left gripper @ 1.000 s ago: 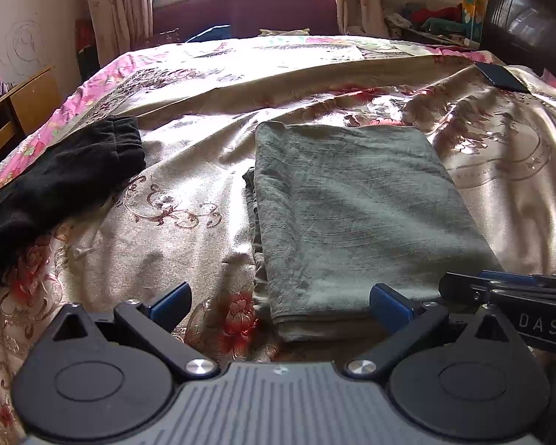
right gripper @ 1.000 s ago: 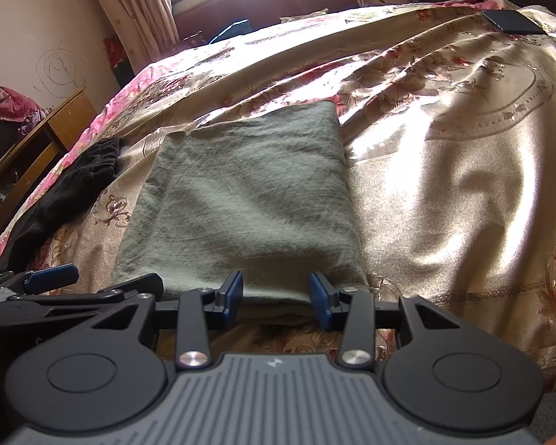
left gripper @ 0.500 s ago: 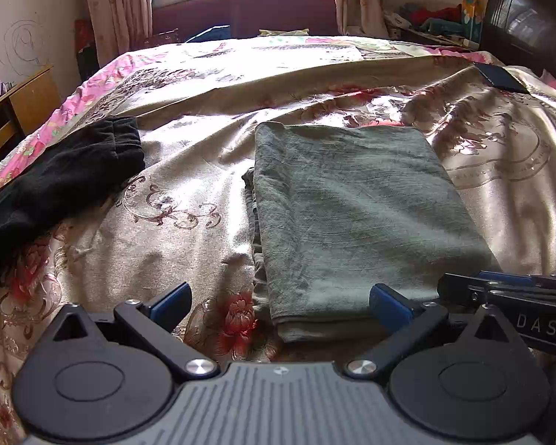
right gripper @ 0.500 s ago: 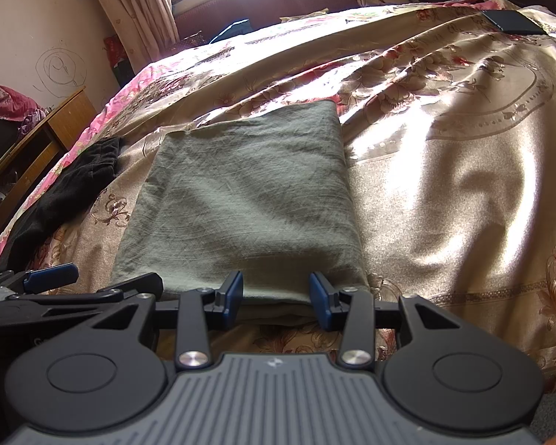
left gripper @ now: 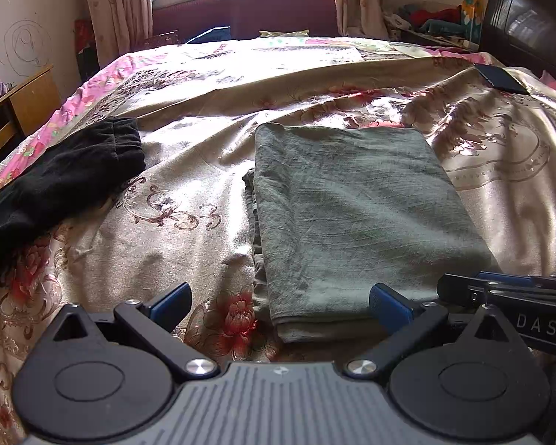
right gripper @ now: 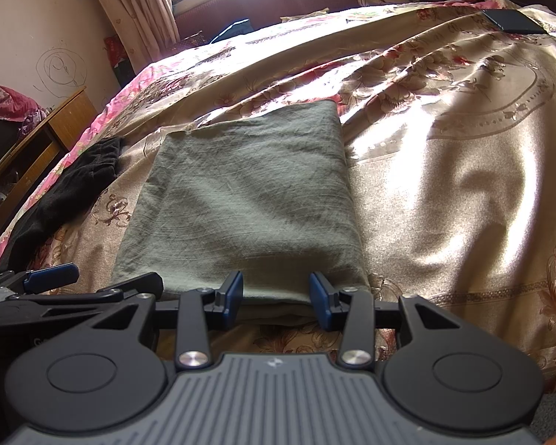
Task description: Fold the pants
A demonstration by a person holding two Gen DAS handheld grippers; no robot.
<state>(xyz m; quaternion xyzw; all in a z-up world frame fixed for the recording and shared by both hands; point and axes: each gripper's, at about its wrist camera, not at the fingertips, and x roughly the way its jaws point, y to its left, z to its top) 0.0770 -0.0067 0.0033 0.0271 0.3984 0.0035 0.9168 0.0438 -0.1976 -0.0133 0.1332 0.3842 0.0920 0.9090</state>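
Note:
The grey-green pants [left gripper: 356,215] lie folded into a flat rectangle on the floral bedspread [left gripper: 189,170]; they also show in the right wrist view [right gripper: 248,200]. My left gripper [left gripper: 280,306] is wide open and empty, just short of the fold's near left corner. My right gripper [right gripper: 276,294] is open by a smaller gap and empty, at the near edge of the fold, not touching it. Each gripper shows at the edge of the other's view.
A black garment [left gripper: 55,181] lies crumpled on the bed to the left, also in the right wrist view [right gripper: 66,189]. A dark flat object [left gripper: 500,79] rests at the far right. A wooden bedside cabinet [right gripper: 37,148] stands left of the bed.

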